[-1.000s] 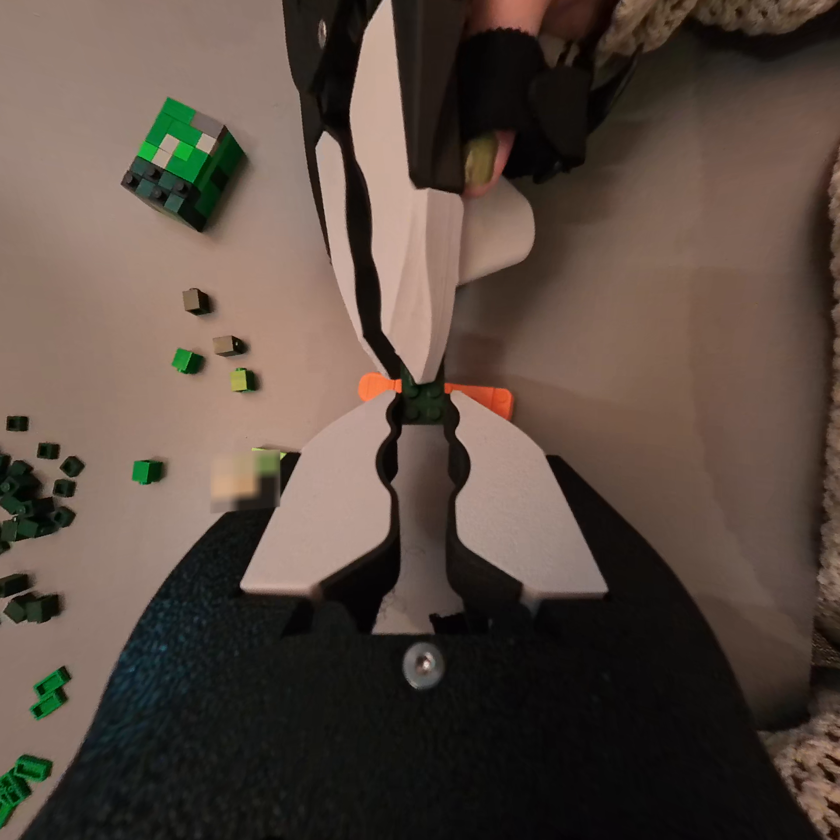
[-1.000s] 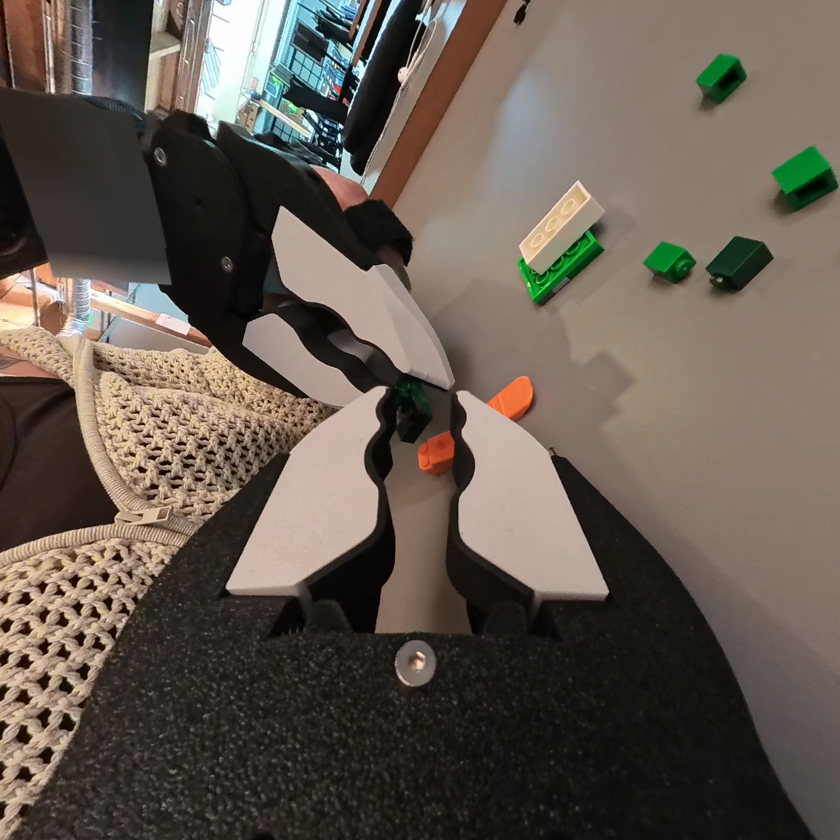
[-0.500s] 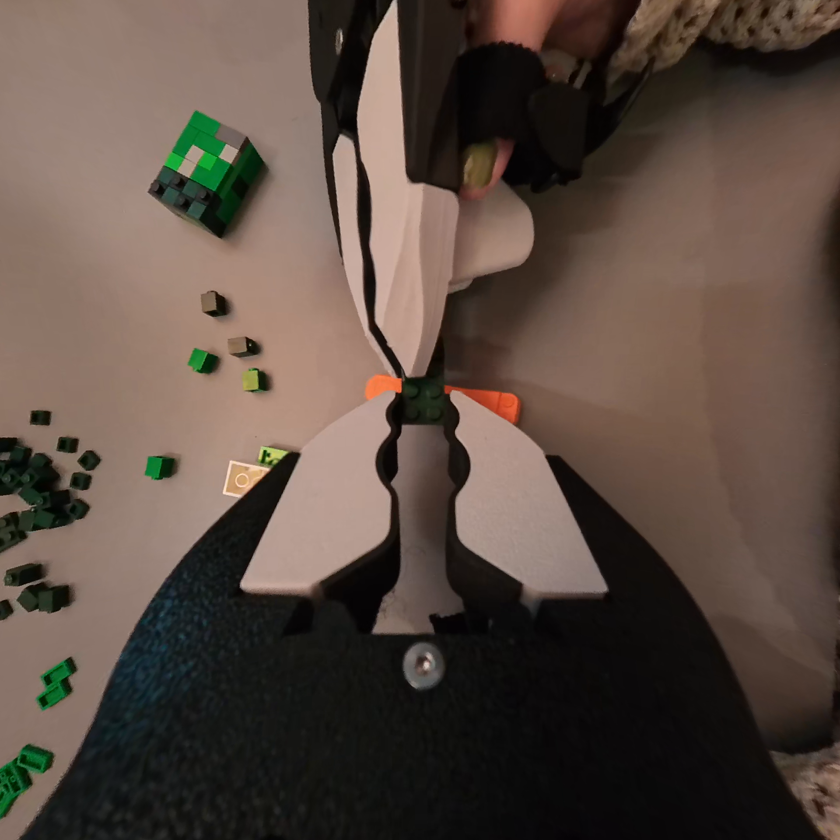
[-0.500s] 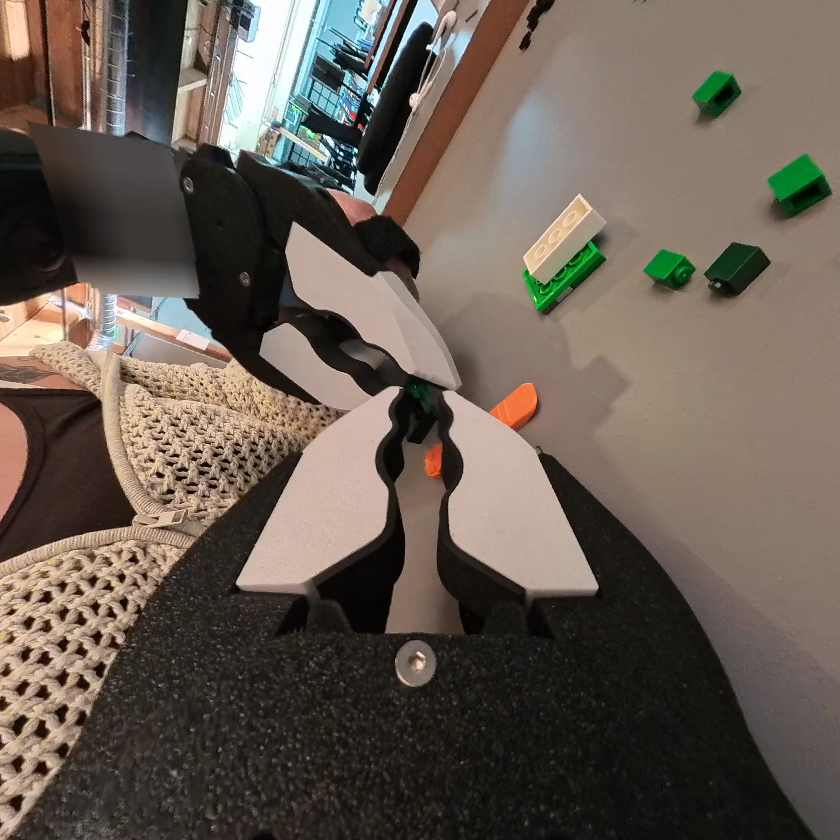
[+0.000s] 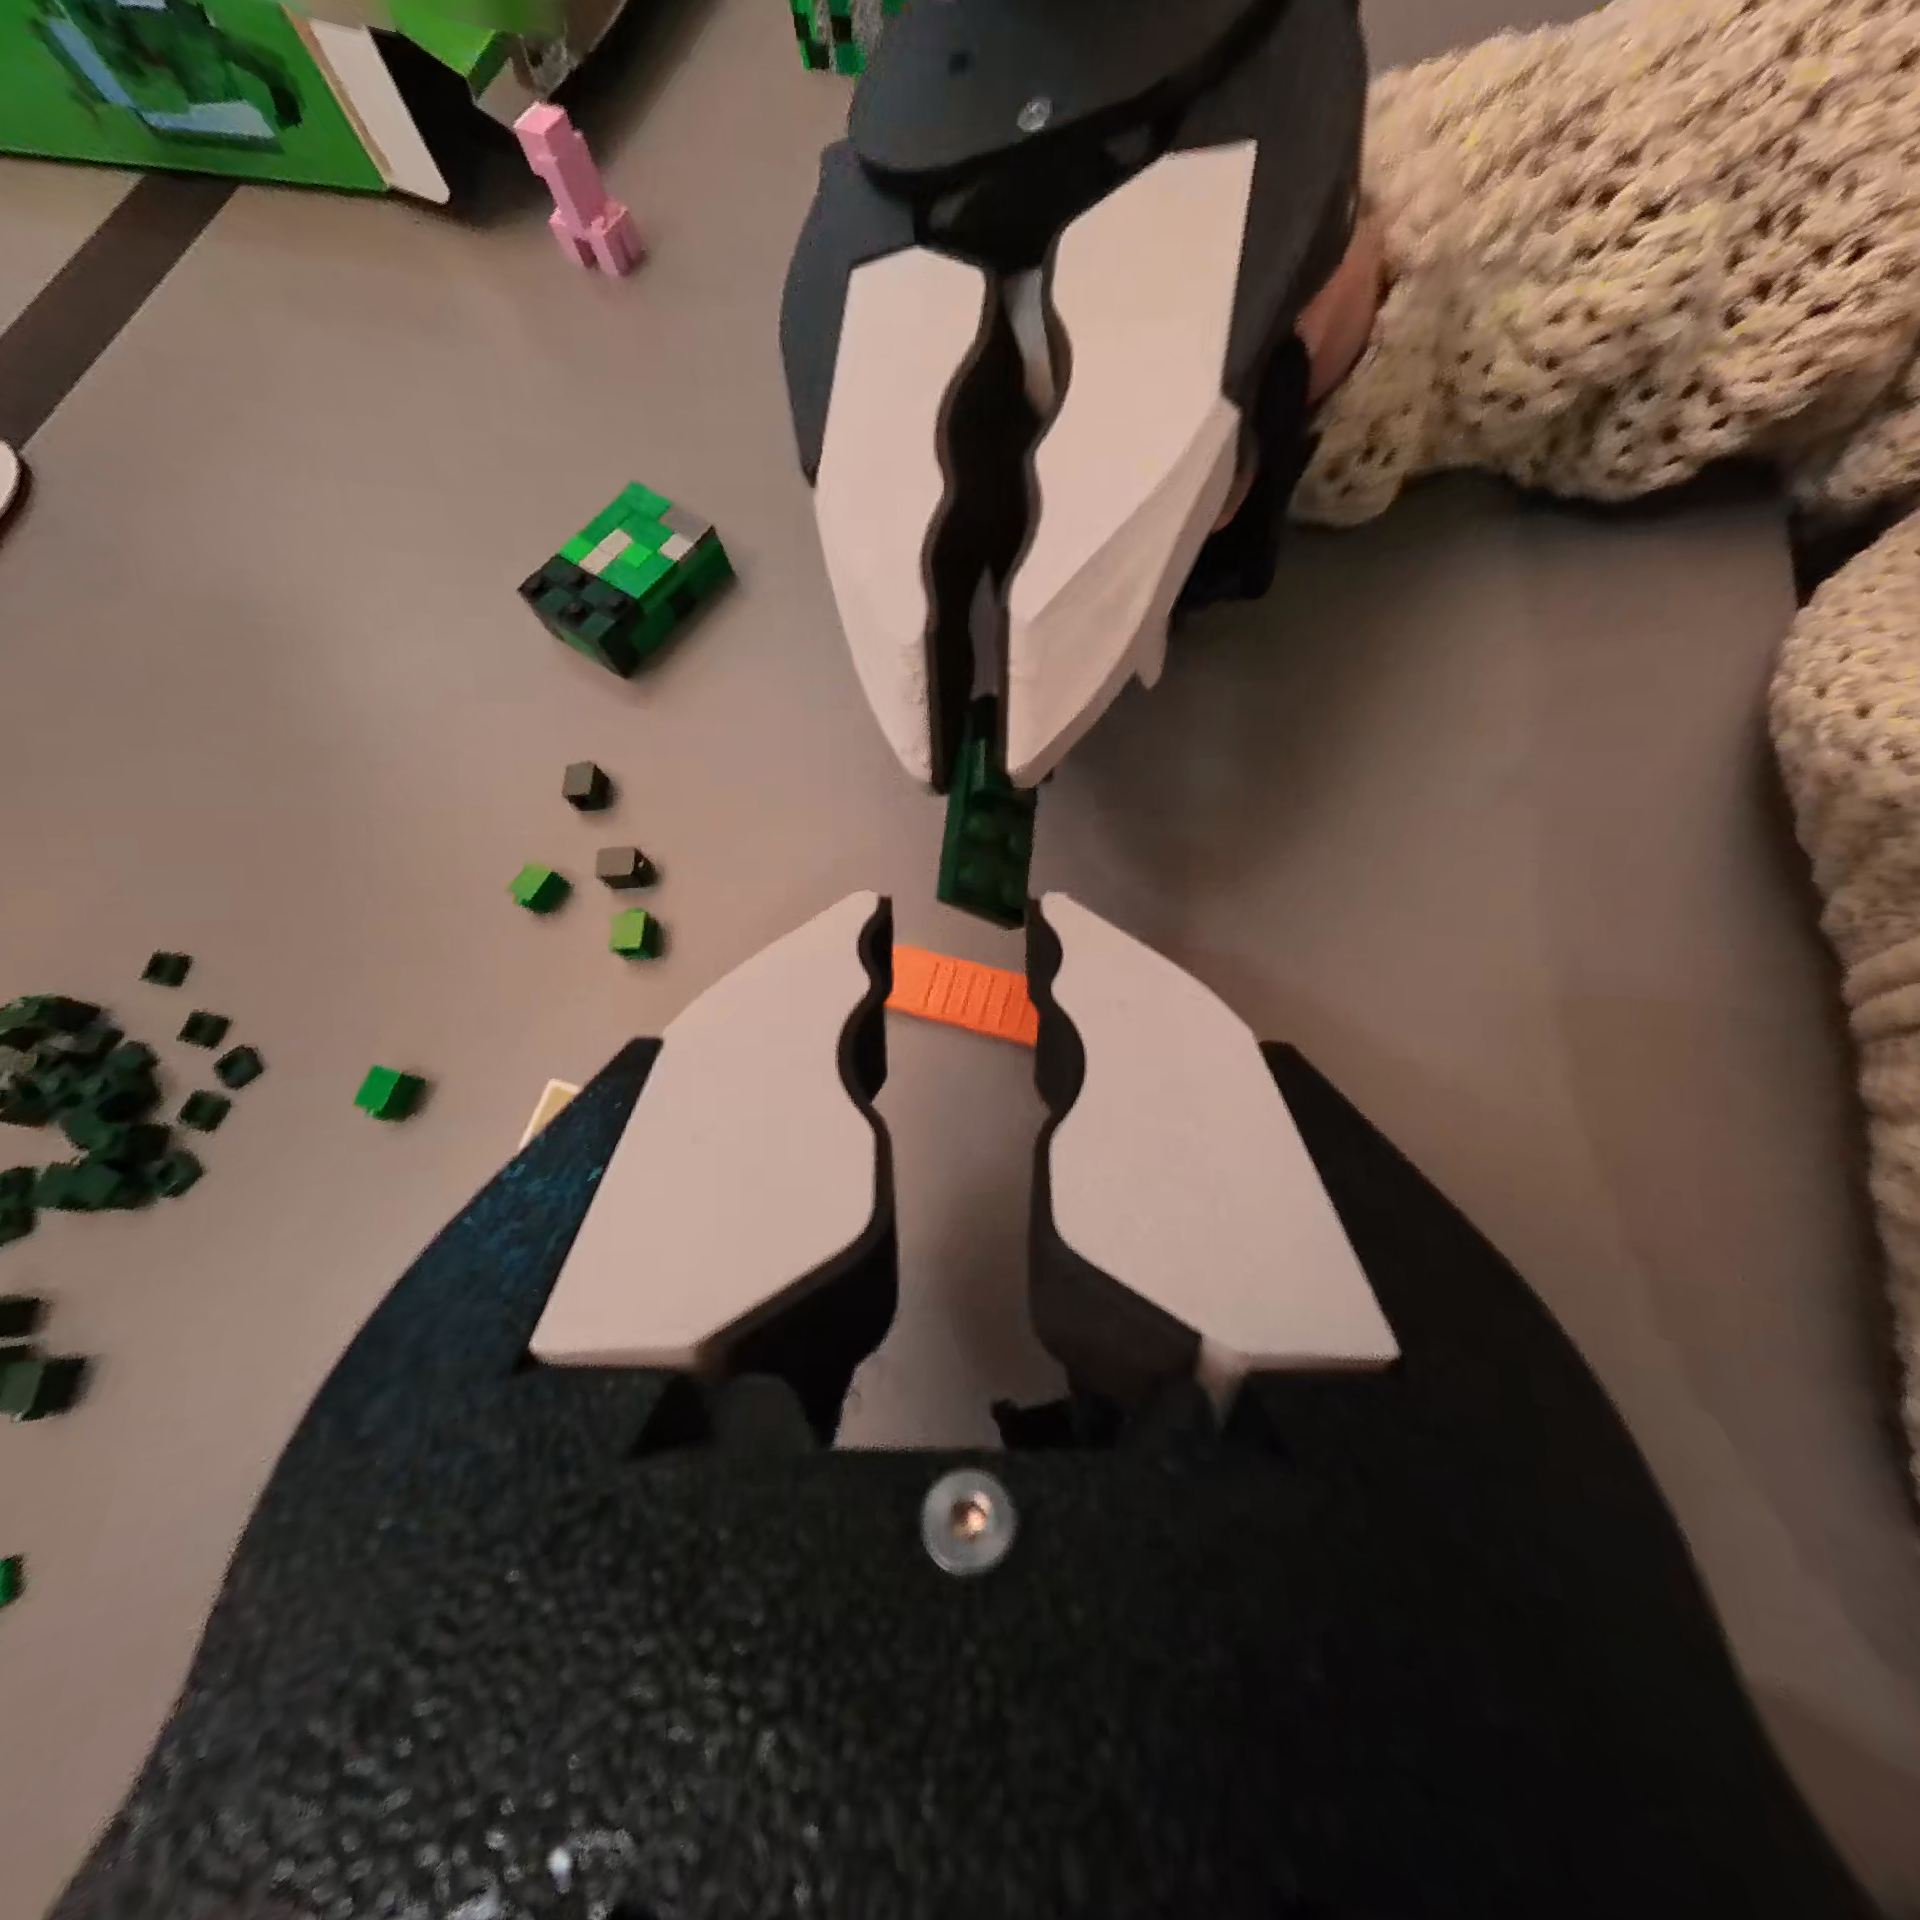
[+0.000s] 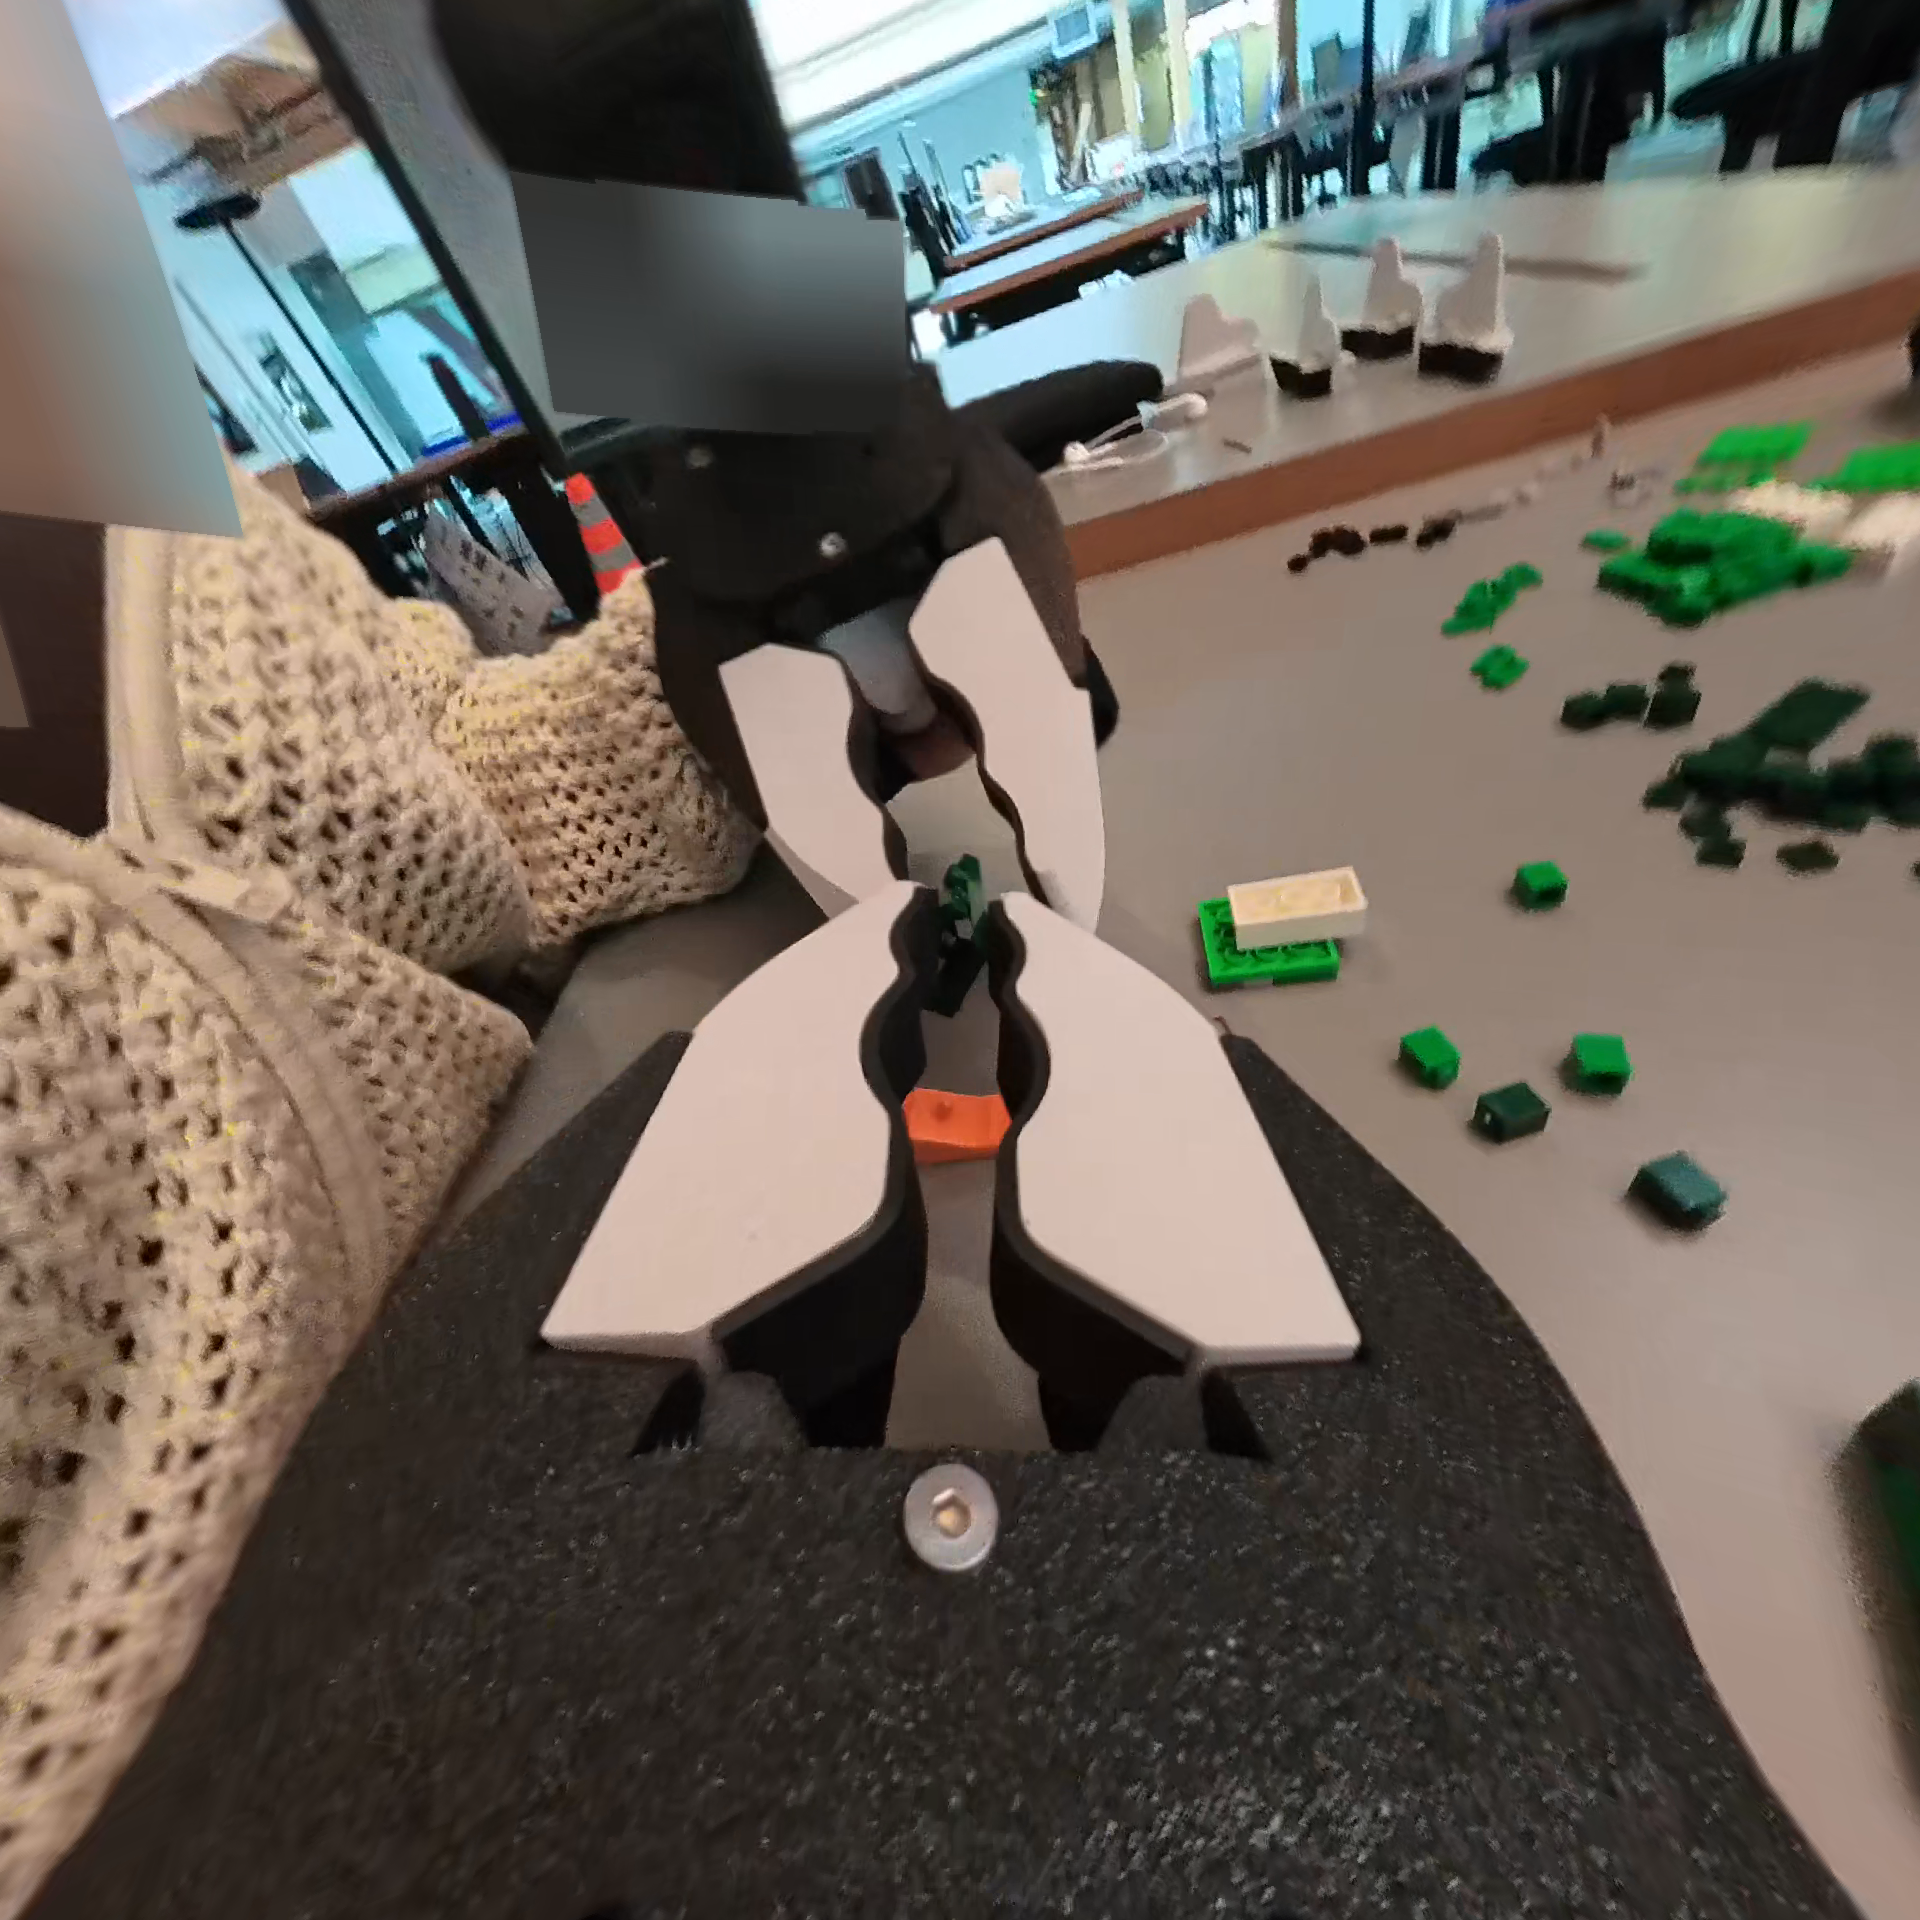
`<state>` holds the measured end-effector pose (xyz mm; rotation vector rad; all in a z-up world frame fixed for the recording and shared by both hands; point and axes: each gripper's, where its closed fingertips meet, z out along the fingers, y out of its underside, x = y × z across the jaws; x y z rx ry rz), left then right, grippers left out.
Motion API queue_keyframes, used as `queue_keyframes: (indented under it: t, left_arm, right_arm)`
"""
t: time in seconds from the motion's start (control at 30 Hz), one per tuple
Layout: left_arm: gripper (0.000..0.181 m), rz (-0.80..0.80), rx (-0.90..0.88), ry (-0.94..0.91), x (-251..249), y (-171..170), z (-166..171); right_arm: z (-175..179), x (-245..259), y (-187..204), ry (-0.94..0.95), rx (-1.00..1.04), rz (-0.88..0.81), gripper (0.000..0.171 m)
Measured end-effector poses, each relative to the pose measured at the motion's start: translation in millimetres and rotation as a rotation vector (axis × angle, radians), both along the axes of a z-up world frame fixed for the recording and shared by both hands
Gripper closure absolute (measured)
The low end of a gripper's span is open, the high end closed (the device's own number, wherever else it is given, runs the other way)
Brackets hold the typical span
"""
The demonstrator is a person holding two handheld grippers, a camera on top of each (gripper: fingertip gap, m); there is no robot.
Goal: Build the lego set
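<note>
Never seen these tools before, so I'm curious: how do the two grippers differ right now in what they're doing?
The right gripper is shut on a dark green plate, which sticks out past its tips; the left gripper is open and holds nothing. Between the left gripper's fingers only an orange piece on the grey table shows. Both have white fingers with black wavy inner pads and point at each other, tips close.
</note>
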<state>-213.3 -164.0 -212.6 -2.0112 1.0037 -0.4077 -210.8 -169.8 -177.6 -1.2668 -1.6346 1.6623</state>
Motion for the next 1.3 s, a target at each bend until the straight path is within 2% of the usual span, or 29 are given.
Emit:
queue_keyframes:
  t: [0.1,0.2,0.47,0.8,1.3]
  left_arm:
    - [0.17,-0.04,0.032,-0.063,7.7,-3.3,6.4]
    - [0.172,-0.065,0.085,-0.091,11.5,-4.5,12.0]
    - [0.177,-0.084,0.253,-0.161,15.8,-5.3,32.2]
    - [0.177,-0.093,0.351,-0.318,23.5,-8.5,52.4]
    - [0.177,-0.065,0.37,-0.312,24.7,-5.0,51.8]
  right_arm:
    - [2.9,1.8,-3.0,0.08,0.119,0.005,0.163]
    - [7.0,4.4,-5.2,0.149,0.204,0.012,0.163]
    - [25.8,7.8,-10.2,0.312,0.299,-0.022,0.163]
    - [45.7,11.4,-14.3,0.467,0.343,-0.083,0.163]
    - [46.5,10.9,-9.9,0.446,0.303,-0.083,0.163]
